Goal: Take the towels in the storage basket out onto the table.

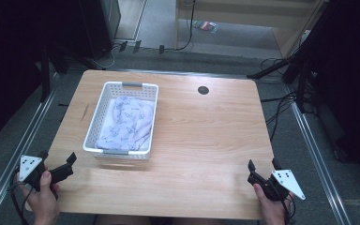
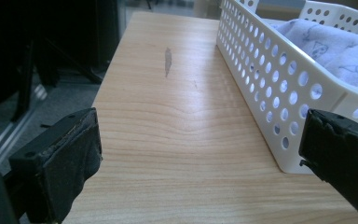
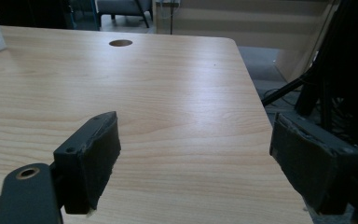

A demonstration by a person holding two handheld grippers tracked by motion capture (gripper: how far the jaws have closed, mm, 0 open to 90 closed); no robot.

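Observation:
A white perforated basket (image 1: 102,107) stands on the left half of the wooden table (image 1: 201,136); a pale lilac cloth (image 1: 126,123) with a small print lies bunched inside it. My left gripper (image 1: 57,158) rests at the table's near left corner, open, nothing between its jaws. In the left gripper view the basket's wall (image 2: 279,88) runs along the right and the cloth (image 2: 335,49) shows over its rim. My right gripper (image 1: 264,165) sits at the near right corner, open and empty, above bare wood (image 3: 186,116).
A round cable hole (image 1: 203,90) sits near the table's far edge, also seen as the hole (image 3: 120,43) in the right gripper view. A dark scuff (image 2: 168,60) marks the wood left of the basket. Cables and stand legs lie on the floor around the table.

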